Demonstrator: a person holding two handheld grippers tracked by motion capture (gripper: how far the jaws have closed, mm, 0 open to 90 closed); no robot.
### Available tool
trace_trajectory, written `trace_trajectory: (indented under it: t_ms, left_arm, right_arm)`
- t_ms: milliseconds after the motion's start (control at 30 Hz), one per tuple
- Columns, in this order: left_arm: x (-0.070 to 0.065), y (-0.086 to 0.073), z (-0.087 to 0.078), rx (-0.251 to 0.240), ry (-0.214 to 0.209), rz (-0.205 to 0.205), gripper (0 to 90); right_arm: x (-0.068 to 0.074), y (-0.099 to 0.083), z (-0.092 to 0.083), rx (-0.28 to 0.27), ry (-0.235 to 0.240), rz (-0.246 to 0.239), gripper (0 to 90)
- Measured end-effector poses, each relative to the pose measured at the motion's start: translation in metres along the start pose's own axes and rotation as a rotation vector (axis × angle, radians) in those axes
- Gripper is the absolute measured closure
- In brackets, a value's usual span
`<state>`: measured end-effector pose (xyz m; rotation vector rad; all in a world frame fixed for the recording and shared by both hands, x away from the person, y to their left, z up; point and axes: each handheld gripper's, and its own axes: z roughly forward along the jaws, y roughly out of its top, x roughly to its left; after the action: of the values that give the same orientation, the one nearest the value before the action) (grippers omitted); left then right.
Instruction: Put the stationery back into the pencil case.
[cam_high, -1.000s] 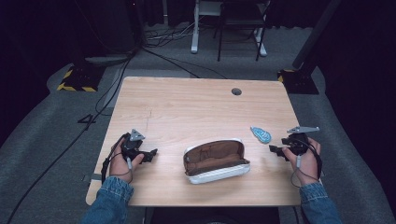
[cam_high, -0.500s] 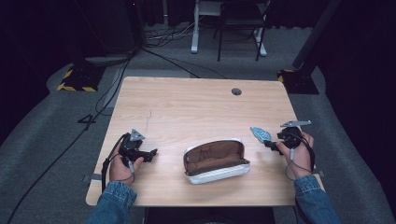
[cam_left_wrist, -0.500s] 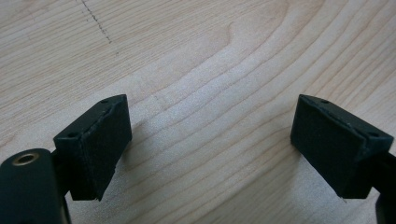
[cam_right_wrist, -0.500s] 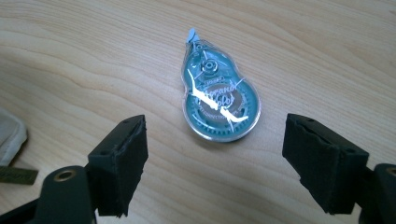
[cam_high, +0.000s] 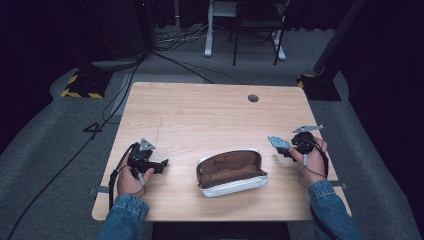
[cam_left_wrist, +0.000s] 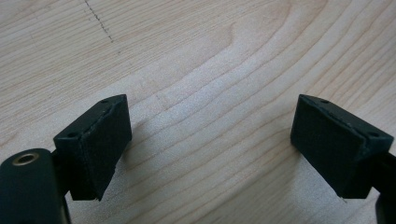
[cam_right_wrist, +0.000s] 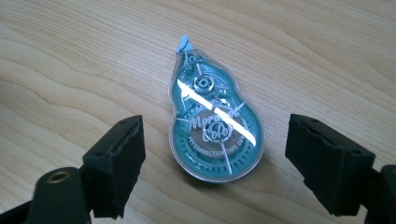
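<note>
Fingers wide on right gripper (cam_right_wrist: 212, 168) around correction tape (cam_right_wrist: 215, 130), near table (cam_high: 210, 115) edge, left gripper (cam_left_wrist: 210, 149) wide, pouch (cam_high: 231, 172) probably unzipped.

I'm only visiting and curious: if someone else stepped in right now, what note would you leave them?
Left gripper: open over bare table, holding nothing.
Right gripper: open, jaws either side of the blue correction tape dispenser, not yet closed on it.
Open pencil case: mid-table near the front edge, seemingly empty.
Done: nothing gripped or packed.
Left: probably grasp the dispenser, perhaps for the case.
</note>
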<state>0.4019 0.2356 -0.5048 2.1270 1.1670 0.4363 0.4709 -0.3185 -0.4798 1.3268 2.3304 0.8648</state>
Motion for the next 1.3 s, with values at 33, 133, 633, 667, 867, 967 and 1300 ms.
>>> trace_trajectory:
  t_ms: [33,133,633,667,867,967,1300]
  left_arm:
    - [0.0,0.0,0.0,0.0,0.0,0.0,12.6]
    - [0.0,0.0,0.0,-0.001,-0.001,0.0,12.6]
    - [0.0,0.0,0.0,0.0,0.003,-0.004,12.6]
    - [0.0,0.0,0.0,0.0,0.003,-0.004,12.6]
    - [0.0,0.0,0.0,0.0,0.003,-0.004,12.6]
    - [0.0,0.0,0.0,0.0,0.003,-0.004,12.6]
    - [0.0,0.0,0.0,0.0,0.003,-0.004,12.6]
  right_arm:
    - [0.0,0.0,0.0,0.0,0.0,0.0,20.2]
    - [0.001,0.002,0.005,0.002,0.0,-0.014,20.6]
    - [0.001,0.004,0.015,0.015,0.009,-0.035,35.7]
    - [0.002,0.004,0.013,0.016,0.017,-0.045,38.7]
    - [0.004,0.004,0.012,0.024,0.007,-0.036,39.4]
    - [0.005,0.004,0.012,0.024,0.009,-0.037,39.5]
    - [0.007,0.006,0.008,0.017,-0.002,-0.022,39.7]
